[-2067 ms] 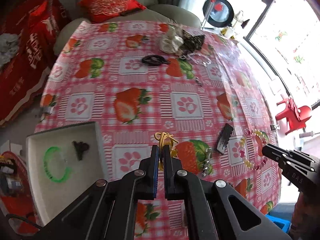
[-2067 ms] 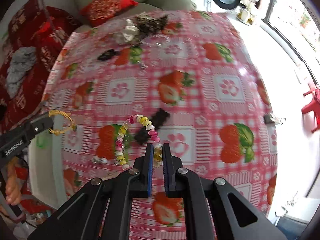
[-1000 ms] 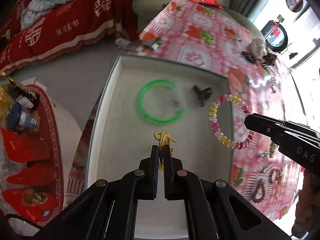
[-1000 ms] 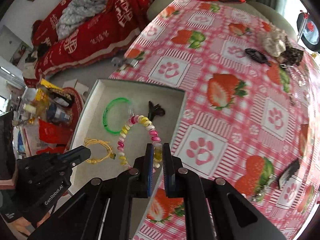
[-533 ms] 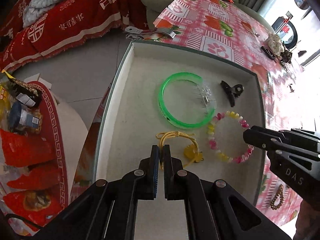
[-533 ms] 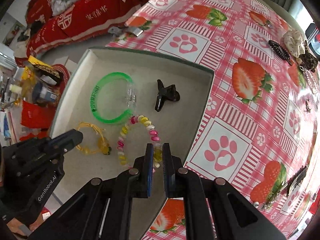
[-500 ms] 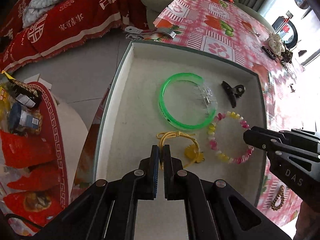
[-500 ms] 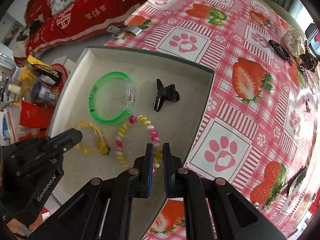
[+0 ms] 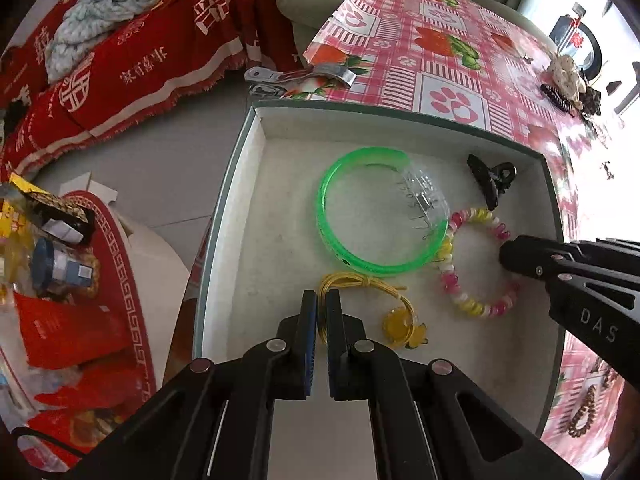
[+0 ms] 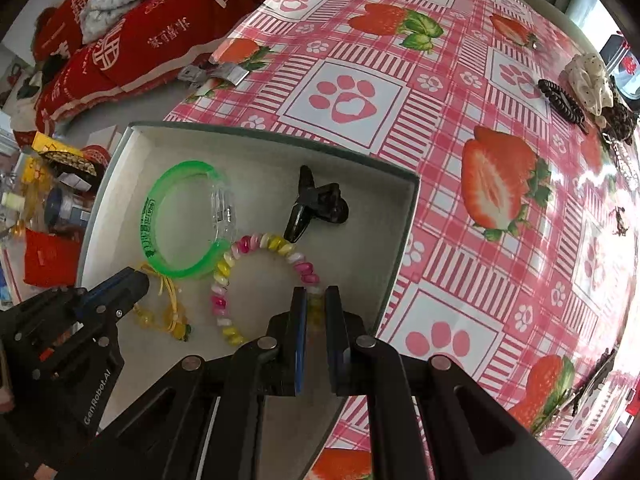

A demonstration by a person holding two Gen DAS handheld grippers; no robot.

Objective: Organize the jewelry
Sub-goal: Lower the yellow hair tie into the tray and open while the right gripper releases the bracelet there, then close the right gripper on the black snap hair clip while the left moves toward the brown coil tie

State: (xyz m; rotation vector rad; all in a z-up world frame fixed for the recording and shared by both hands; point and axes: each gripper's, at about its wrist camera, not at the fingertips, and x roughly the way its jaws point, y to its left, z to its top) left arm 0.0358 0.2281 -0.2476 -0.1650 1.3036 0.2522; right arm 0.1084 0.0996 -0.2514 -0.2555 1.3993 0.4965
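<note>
Since the earlier frames both grippers have come down from above the strawberry tablecloth into the shallow white tray, and the two pieces they carry now lie on or just above its floor instead of dangling over it. The left gripper is clamped on the yellow cord bracelet: its jaws are pressed together on the cord at the near left of the loop, and the rest of the loop trails away to the right of the fingertips, ending in the yellow charm that lies flat on the tray floor. The right gripper is pinched on the pink-and-yellow spiral bead bracelet, gripping it at the lower right of the ring; the ring spreads up and to the left from the jaws, roughly round, so it has no real long axis. Its far arc touches or nearly touches the green plastic bangle and runs just beside the tip of the black claw hair clip, whose long axis slants from upper right to lower left towards the beads. Seen from the right wrist, the cord bracelet sits just left of the beaded ring, with the left gripper over it. Both pieces appear low enough for release; my judgement is that opening each claw and lifting straight up, away from the neighbouring loop, is what the next move turns on, as the two bracelets lie close enough to snag.
</note>
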